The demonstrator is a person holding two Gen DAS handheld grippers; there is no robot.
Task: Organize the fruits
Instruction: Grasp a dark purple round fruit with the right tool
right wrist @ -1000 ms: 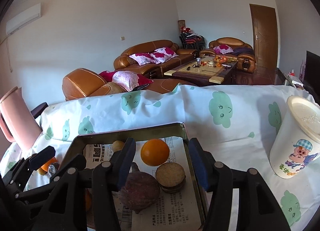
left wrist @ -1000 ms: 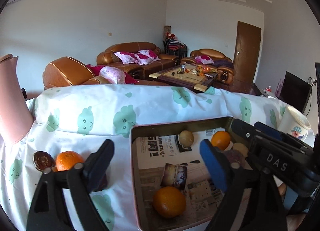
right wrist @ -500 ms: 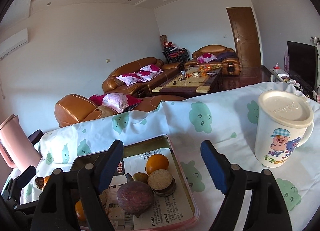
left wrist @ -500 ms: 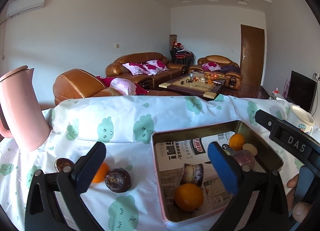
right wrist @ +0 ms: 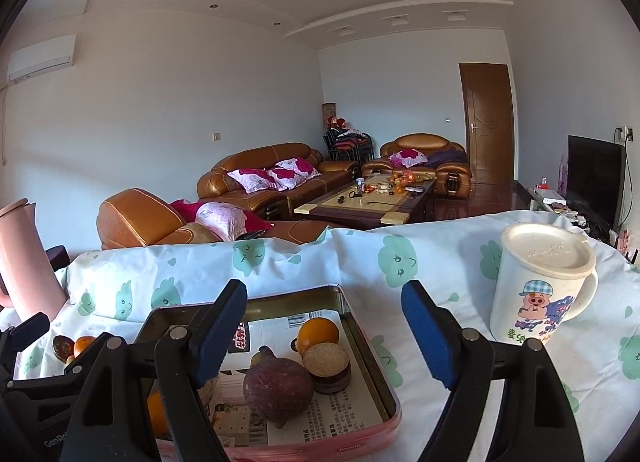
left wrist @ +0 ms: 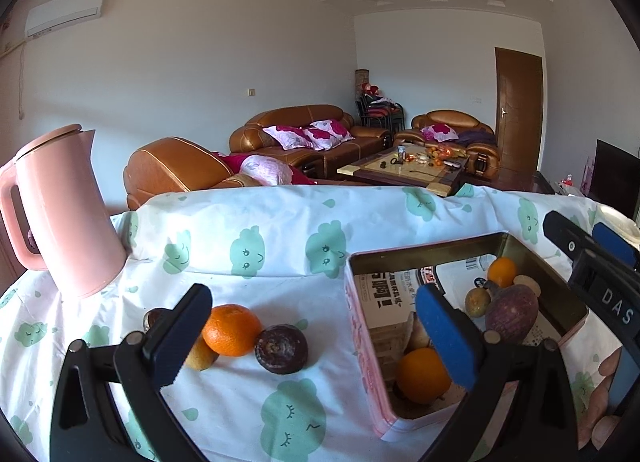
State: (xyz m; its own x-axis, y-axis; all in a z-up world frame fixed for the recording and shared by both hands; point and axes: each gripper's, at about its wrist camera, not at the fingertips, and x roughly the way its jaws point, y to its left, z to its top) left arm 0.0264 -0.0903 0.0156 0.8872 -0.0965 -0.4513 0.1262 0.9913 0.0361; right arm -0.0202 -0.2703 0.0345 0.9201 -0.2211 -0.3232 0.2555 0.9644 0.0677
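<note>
Fruits: a round orange (left wrist: pixel 231 329) and a dark purple mangosteen (left wrist: pixel 281 348) sit touching on the cloud-print cloth worktop (left wrist: pixel 256 238), clear only in the left wrist view, just past the left gripper (left wrist: pixel 312 338), fingers wide apart. The pink metal tin (right wrist: pixel 382 382) lined with newspaper holds more fruit. The right gripper (right wrist: pixel 324 336), fingers spread and empty, shows a white pig mug (right wrist: pixel 540 286) further back.

A tall pink plastic kettle (left wrist: pixel 66 218) stands at the left of the cloud-printed white cloth (left wrist: pixel 256 230) covering the desk, and a lidded white cartoon-pig mug (right wrist: pixel 540 286) stands at its right.
</note>
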